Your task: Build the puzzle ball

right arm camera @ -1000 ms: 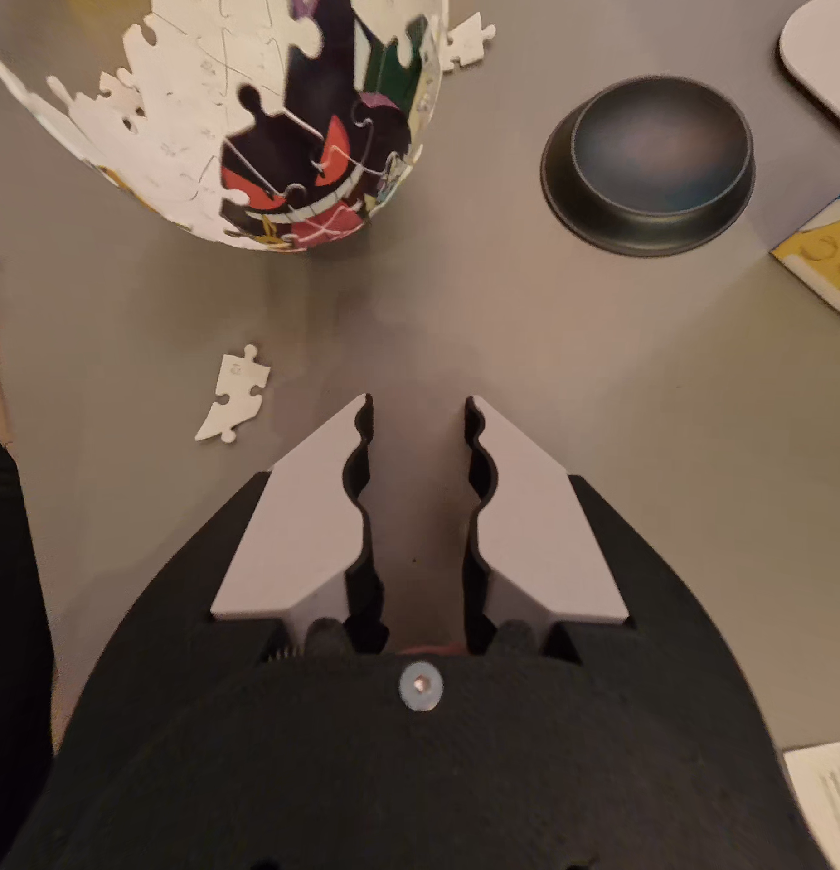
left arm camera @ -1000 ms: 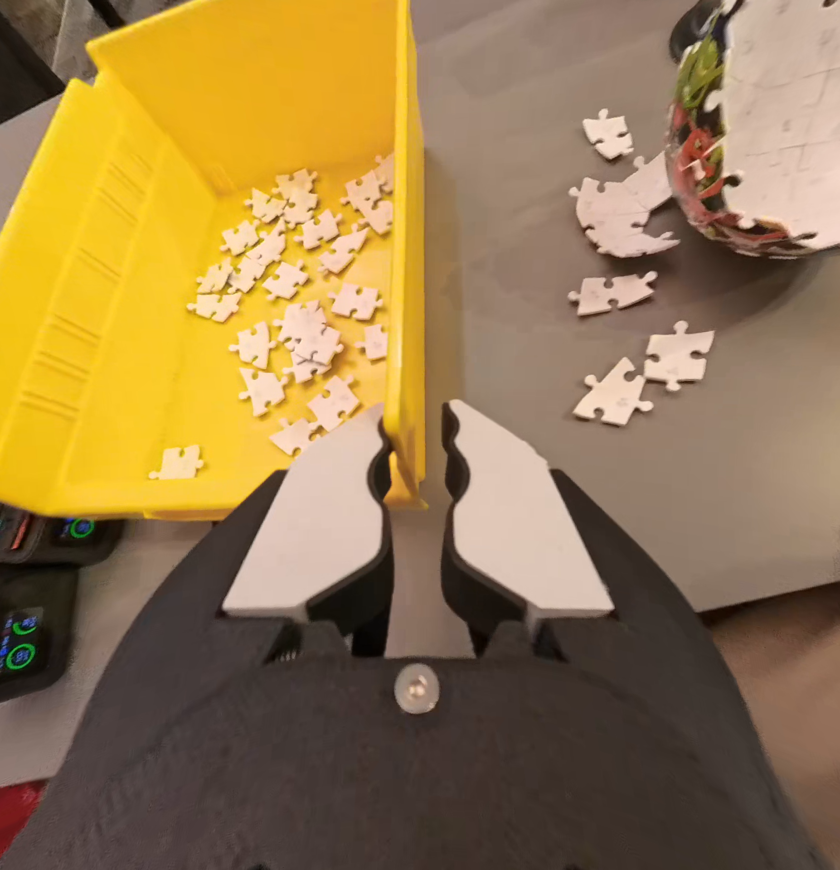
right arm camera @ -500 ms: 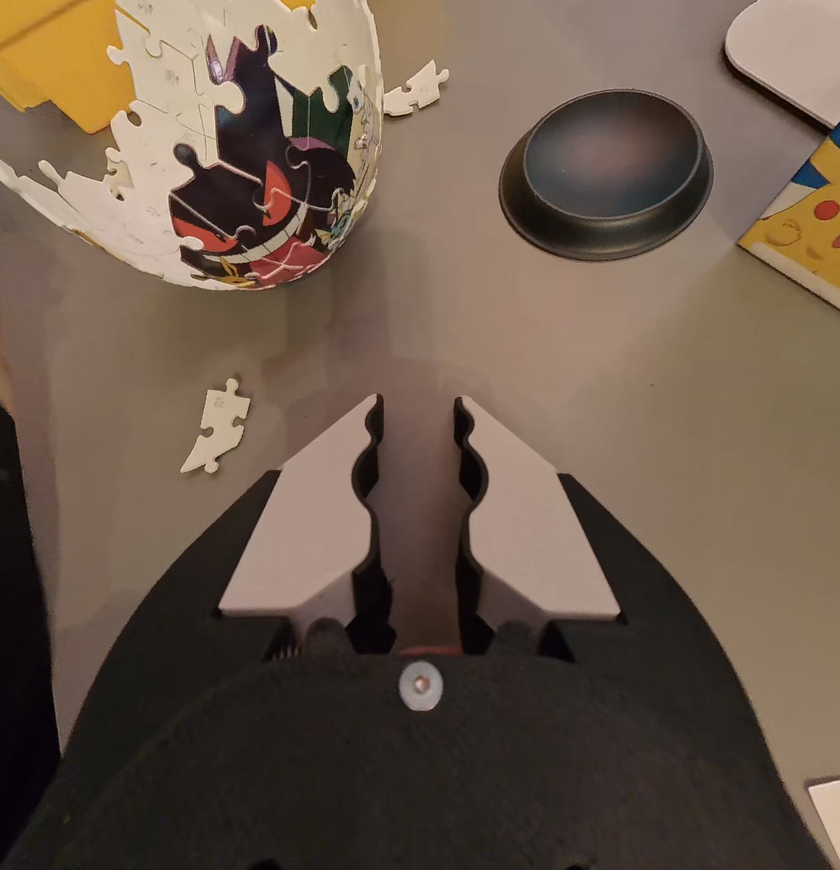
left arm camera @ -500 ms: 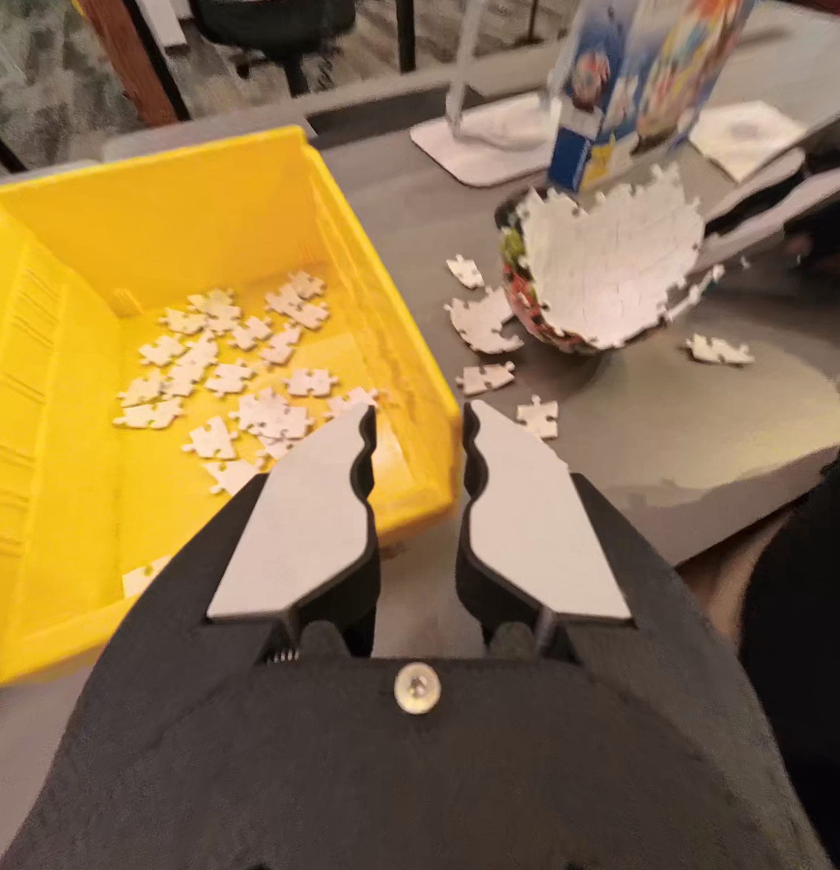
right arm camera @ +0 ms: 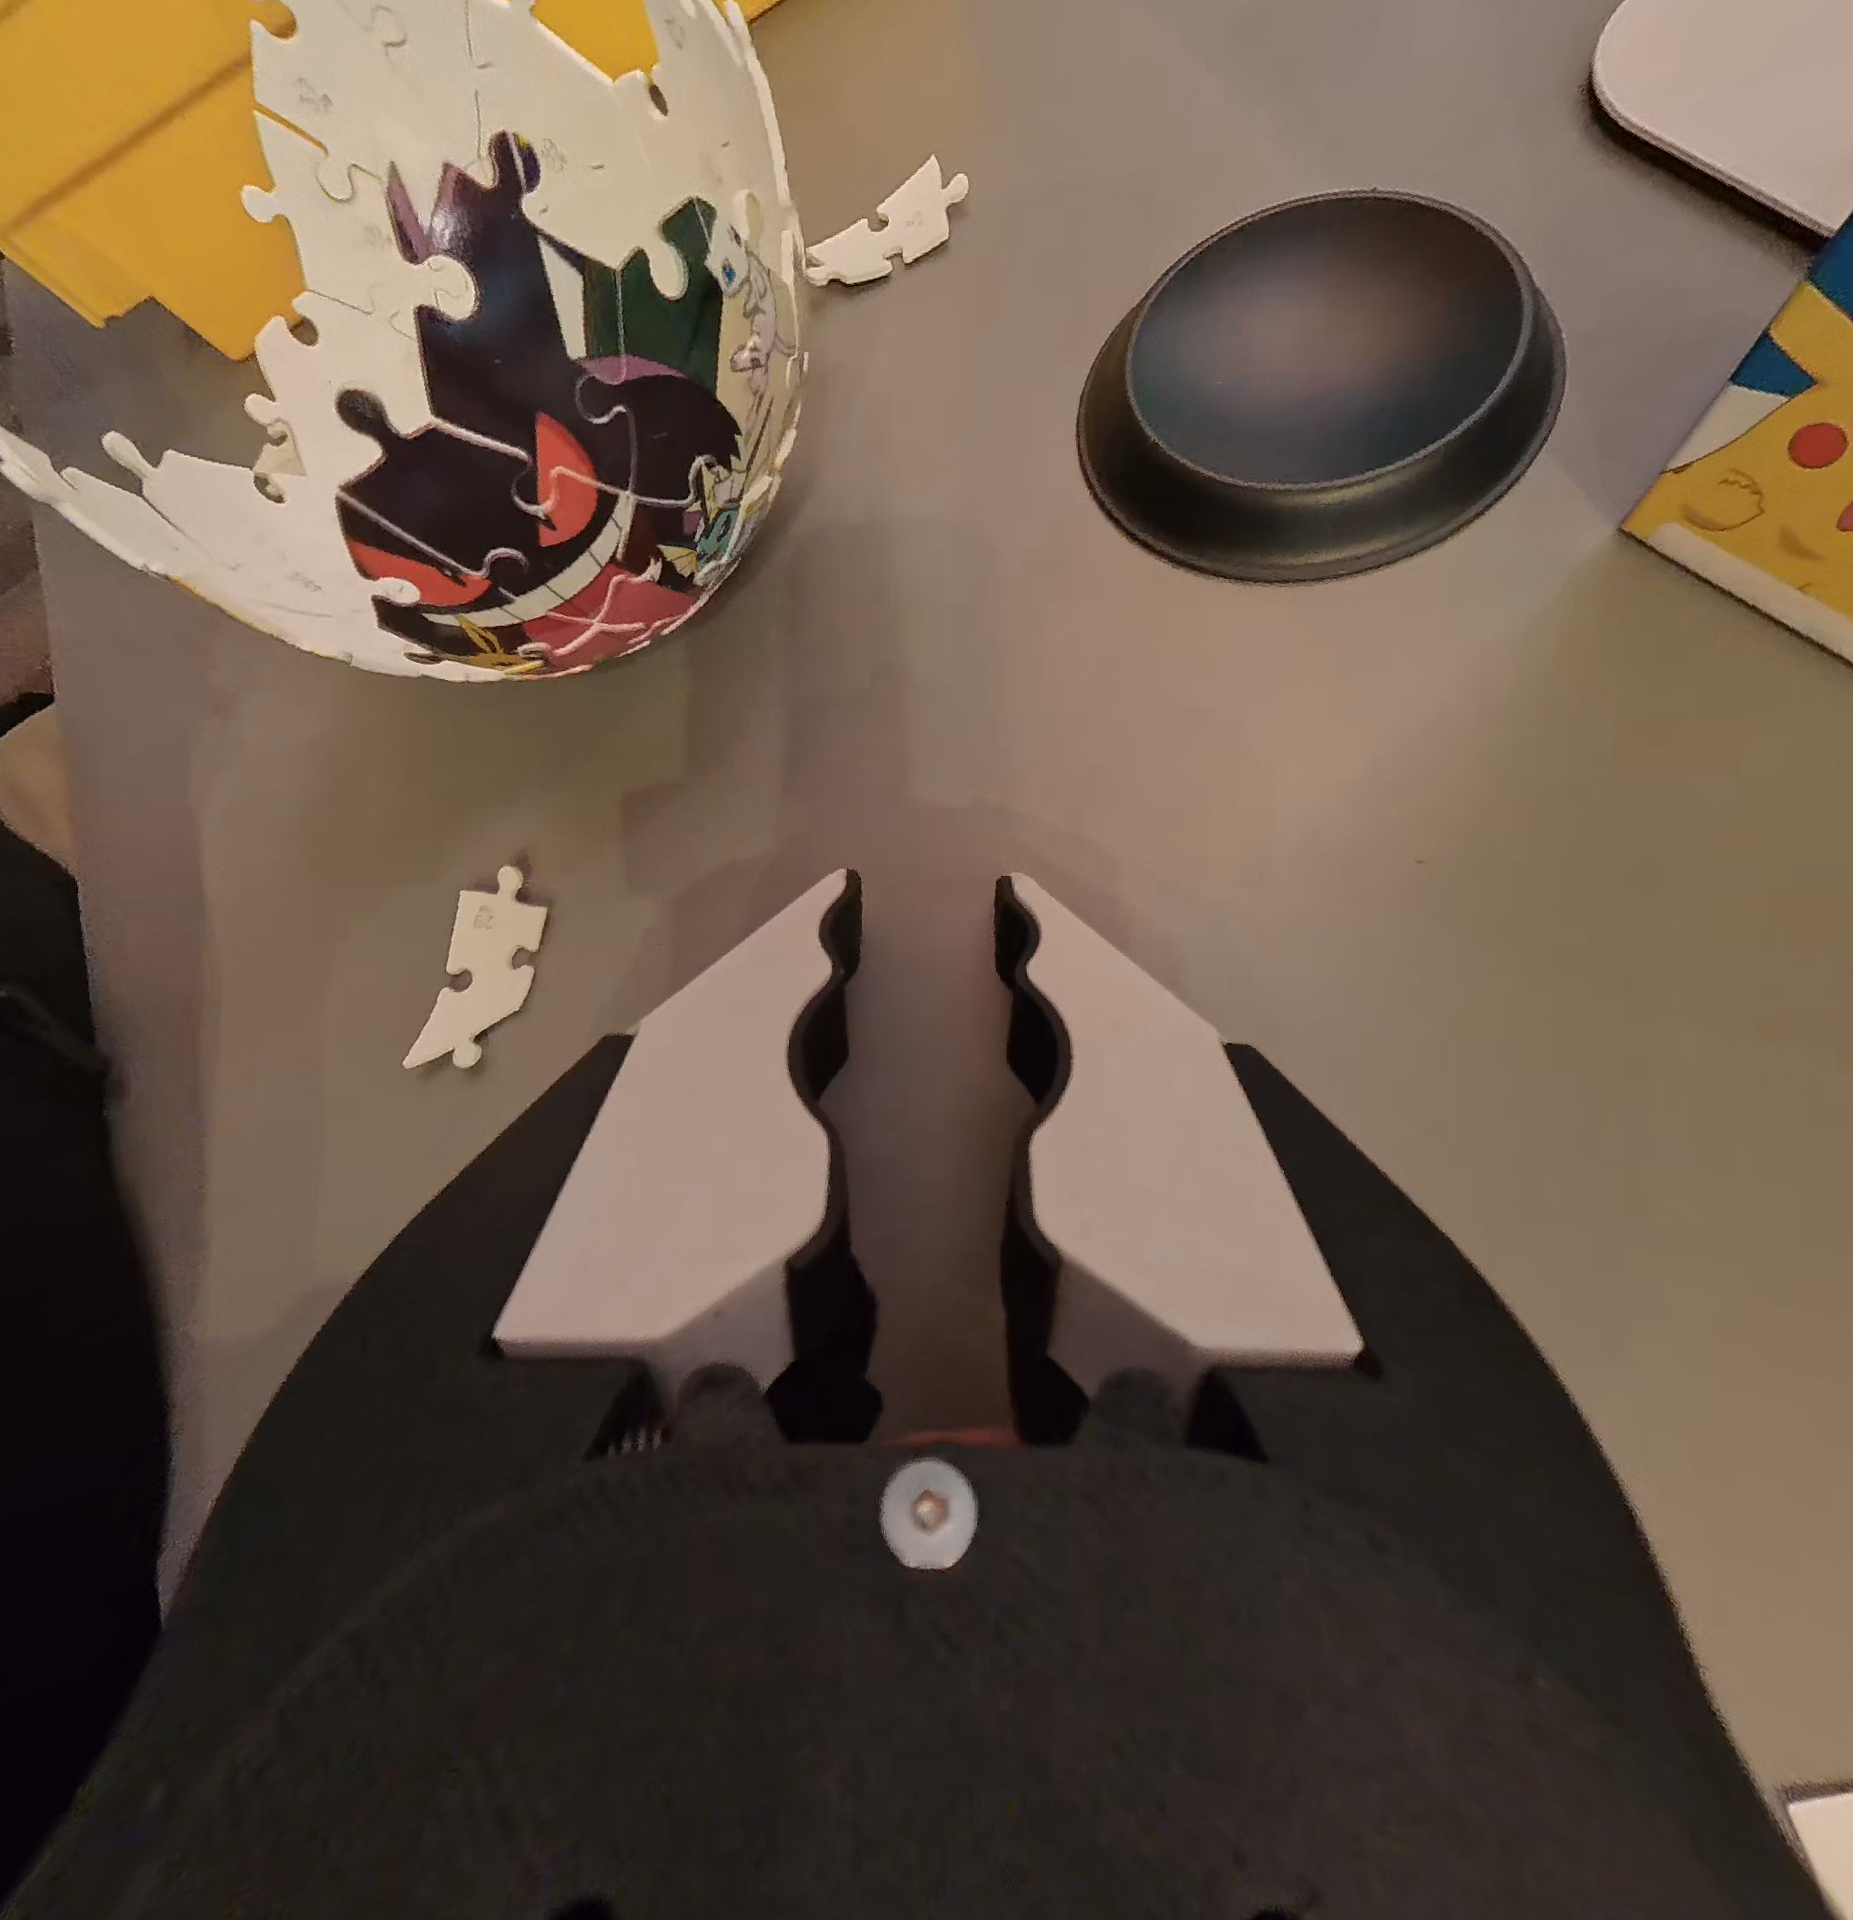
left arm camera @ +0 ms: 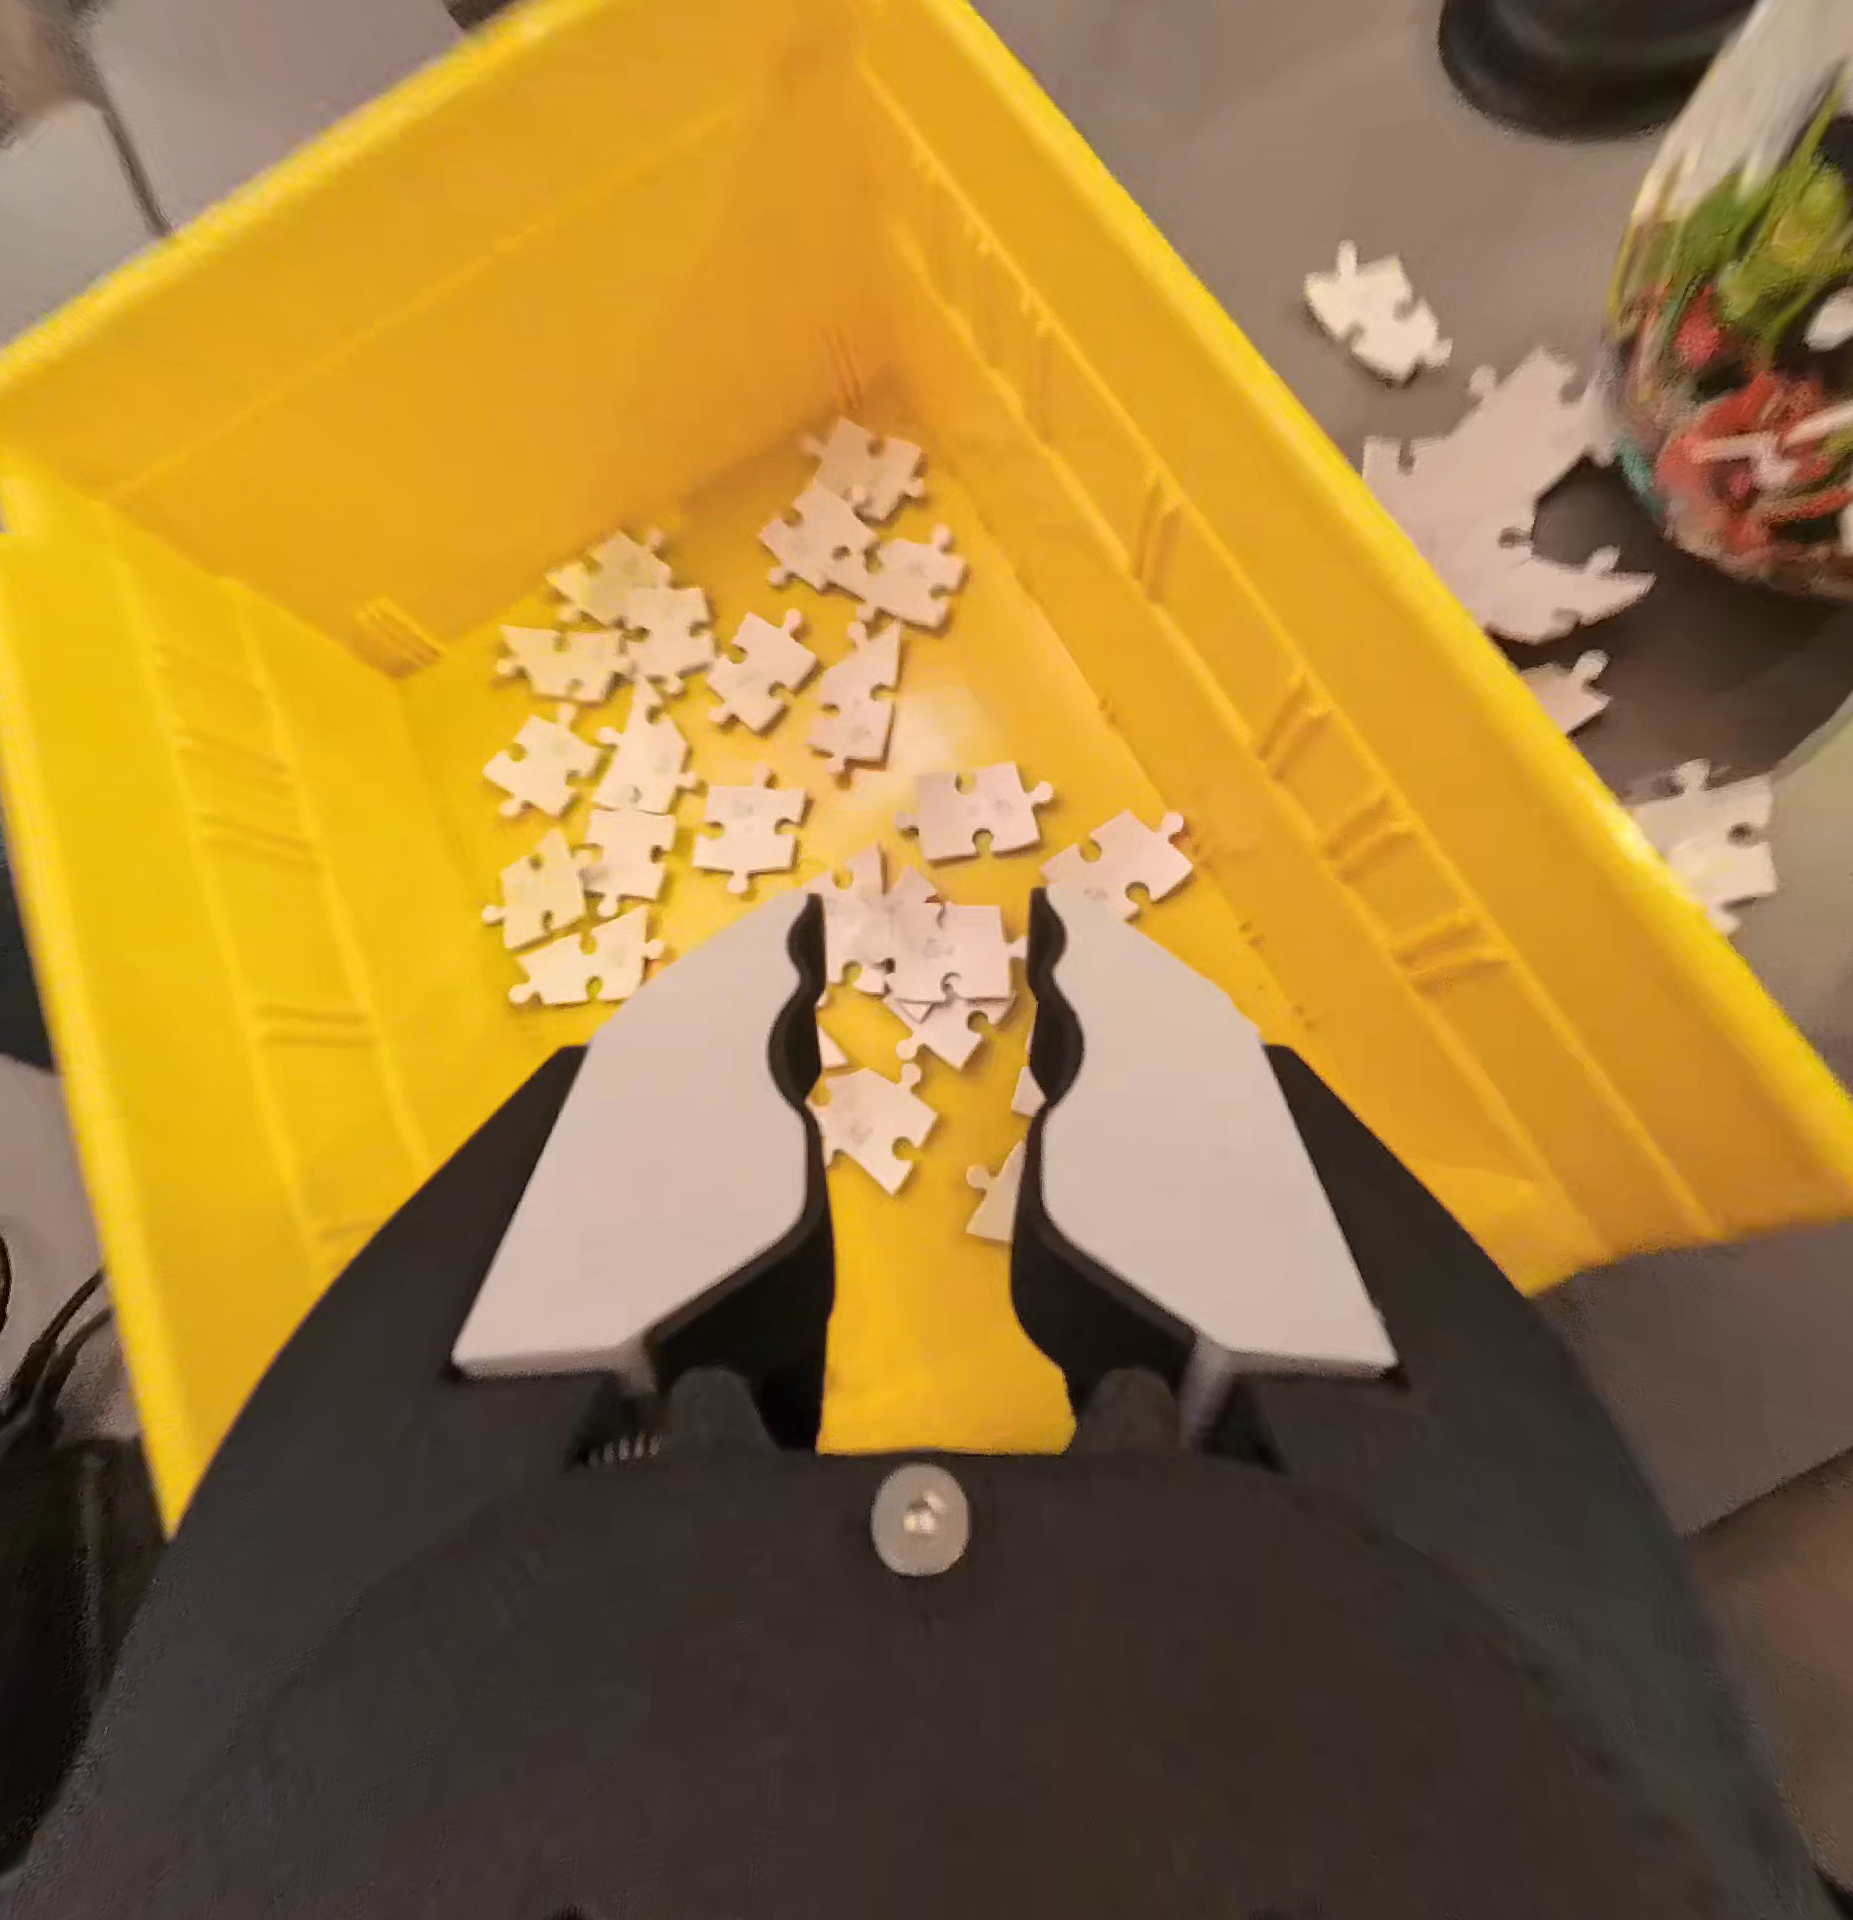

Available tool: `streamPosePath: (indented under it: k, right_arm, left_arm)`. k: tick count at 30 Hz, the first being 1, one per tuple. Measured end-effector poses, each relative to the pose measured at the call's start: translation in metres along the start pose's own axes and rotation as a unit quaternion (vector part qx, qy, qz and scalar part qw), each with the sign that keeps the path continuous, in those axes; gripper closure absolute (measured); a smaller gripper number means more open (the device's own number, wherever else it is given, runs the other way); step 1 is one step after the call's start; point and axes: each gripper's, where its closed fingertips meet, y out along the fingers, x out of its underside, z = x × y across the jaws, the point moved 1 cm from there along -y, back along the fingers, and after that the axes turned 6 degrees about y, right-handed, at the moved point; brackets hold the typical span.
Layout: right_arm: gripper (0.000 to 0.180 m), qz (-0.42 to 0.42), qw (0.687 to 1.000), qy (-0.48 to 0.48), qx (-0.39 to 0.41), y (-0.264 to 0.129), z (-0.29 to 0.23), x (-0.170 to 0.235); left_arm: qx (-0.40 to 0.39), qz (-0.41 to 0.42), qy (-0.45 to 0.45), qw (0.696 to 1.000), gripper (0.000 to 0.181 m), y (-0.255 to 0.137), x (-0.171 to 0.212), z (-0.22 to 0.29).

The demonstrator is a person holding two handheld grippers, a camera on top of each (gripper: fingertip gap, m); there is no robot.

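Left wrist view: your left gripper (left arm camera: 924, 914) hangs over the yellow bin (left arm camera: 589, 312), fingers spread, holding nothing, above loose puzzle pieces (left arm camera: 756, 821). These look thin, light and flat; take one by its edge.
Right wrist view: your right gripper (right arm camera: 927, 883) is spread and empty above the tabletop (right arm camera: 1317, 831). The part-built puzzle ball (right arm camera: 506, 416), likely fragile, rests ahead-left.
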Motion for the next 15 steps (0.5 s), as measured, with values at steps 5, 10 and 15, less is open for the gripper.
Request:
streamPosePath:
  k: [5,10,15]
  right_arm:
    - [0.156,0.0,1.0,-0.005,0.002,0.001,0.001,-0.001]
    - [0.156,0.0,1.0,0.0,-0.003,0.001,0.001,-0.001]
    - [0.156,-0.001,1.0,0.003,-0.007,0.001,0.001,-0.001]
  left_arm:
    - [0.036,-0.095,0.036,0.994,0.142,0.034,0.019,0.01]
    - [0.064,-0.163,0.063,0.982,0.158,0.046,0.034,0.016]
    - [0.073,-0.163,0.058,0.982,0.163,0.048,0.033,0.014]
